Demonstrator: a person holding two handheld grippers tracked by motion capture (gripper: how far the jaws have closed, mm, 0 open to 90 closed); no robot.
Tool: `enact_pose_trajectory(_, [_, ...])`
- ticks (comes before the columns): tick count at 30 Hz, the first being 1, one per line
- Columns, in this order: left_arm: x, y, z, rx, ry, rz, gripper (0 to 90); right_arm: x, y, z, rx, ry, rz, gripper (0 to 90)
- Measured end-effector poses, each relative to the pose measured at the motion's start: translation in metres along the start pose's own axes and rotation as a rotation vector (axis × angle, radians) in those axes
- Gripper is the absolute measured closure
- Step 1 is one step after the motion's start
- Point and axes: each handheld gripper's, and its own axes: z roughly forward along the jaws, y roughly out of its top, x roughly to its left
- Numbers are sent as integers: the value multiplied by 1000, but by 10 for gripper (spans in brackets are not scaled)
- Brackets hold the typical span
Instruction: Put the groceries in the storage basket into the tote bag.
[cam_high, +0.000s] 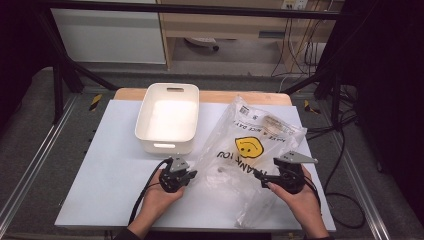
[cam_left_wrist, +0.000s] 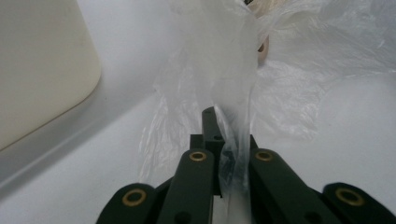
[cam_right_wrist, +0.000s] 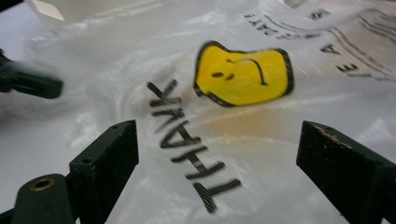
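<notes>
A clear plastic bag (cam_high: 250, 145) with a yellow smiley face and "THANK YOU" print lies crumpled on the white table top (cam_high: 110, 165). My left gripper (cam_high: 192, 175) sits at the bag's left edge, shut on a fold of the film (cam_left_wrist: 229, 140), which rises between its jaws. My right gripper (cam_high: 262, 179) is at the bag's right side near the print. Its jaws stand wide apart and open (cam_right_wrist: 224, 154) over the lettering and the smiley (cam_right_wrist: 243, 74), pressing on nothing. A small brownish item (cam_high: 272, 121) shows through the bag's far end.
A white rectangular bin (cam_high: 167, 117) stands just behind and left of the bag, and its wall (cam_left_wrist: 42, 70) is close on the left of the left gripper. Dark frame posts and cables surround the table; the table's front edge is near the hands.
</notes>
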Motion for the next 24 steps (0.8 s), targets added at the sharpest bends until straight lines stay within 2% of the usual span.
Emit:
enact_pose_trajectory(3, [-1, 0, -1, 2, 0, 2, 900, -8, -9, -4, 30, -56, 16, 127])
enact_pose_trajectory(7, [-3, 0, -1, 2, -1, 8, 900, -21, -24, -6, 77, -139, 60, 125])
enact_pose_trajectory(9, [-3, 0, -1, 4, -3, 8, 900, -25, -30, -5, 106, -161, 74, 123])
enact_pose_trajectory(12, [-2, 0, -1, 5, -2, 8, 900, -29, -38, -5, 128, -172, 106, 128])
enact_pose_trajectory(17, [-2, -1, 0, 5, -2, 6, 900, -31, -44, -5, 150, -174, 119, 129])
enact_pose_trajectory(20, [-2, -1, 0, 8, -4, 5, 900, -33, -45, -7, 134, -173, 137, 129])
enact_pose_trajectory(24, [-2, -1, 1, 10, -11, 2, 900, -35, -43, -12, 102, -197, 140, 145])
